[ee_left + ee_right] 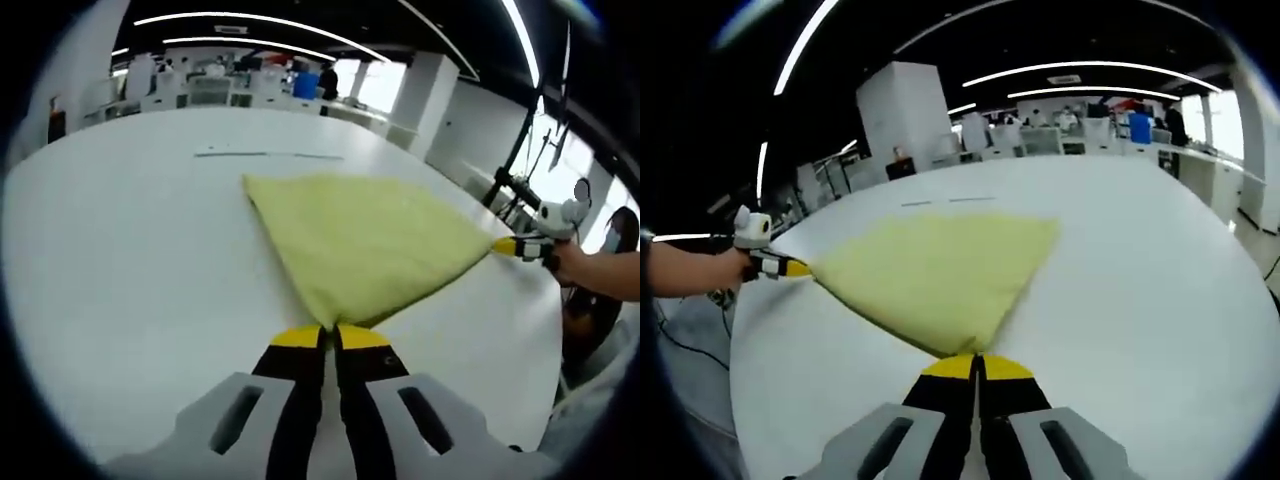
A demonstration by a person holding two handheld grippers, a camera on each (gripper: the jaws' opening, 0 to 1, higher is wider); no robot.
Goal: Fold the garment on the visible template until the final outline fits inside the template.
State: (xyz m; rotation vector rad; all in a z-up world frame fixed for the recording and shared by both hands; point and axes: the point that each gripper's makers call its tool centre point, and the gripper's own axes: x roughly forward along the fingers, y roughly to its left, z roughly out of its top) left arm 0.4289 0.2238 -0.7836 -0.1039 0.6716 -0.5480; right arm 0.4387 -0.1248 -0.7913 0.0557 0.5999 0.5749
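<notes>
A pale yellow garment (370, 245) lies stretched over the white table (130, 260), pulled taut between two corners. In the left gripper view, my left gripper (330, 332) is shut on the near corner. My right gripper (506, 245) comes in from the right, shut on the far right corner, with a hand (580, 265) behind it. In the right gripper view, the same garment (930, 270) fans out from my right gripper (976, 360), shut on its near corner. My left gripper (800, 268) pinches the left corner. Thin template lines (265, 154) mark the table beyond the cloth.
The table edge (545, 330) curves close on the right of the left gripper view. Stands and cables (520, 185) sit past it. Desks and office equipment (1070, 130) line the far side of the room. Bare tabletop (1160, 260) spreads to the right of the garment.
</notes>
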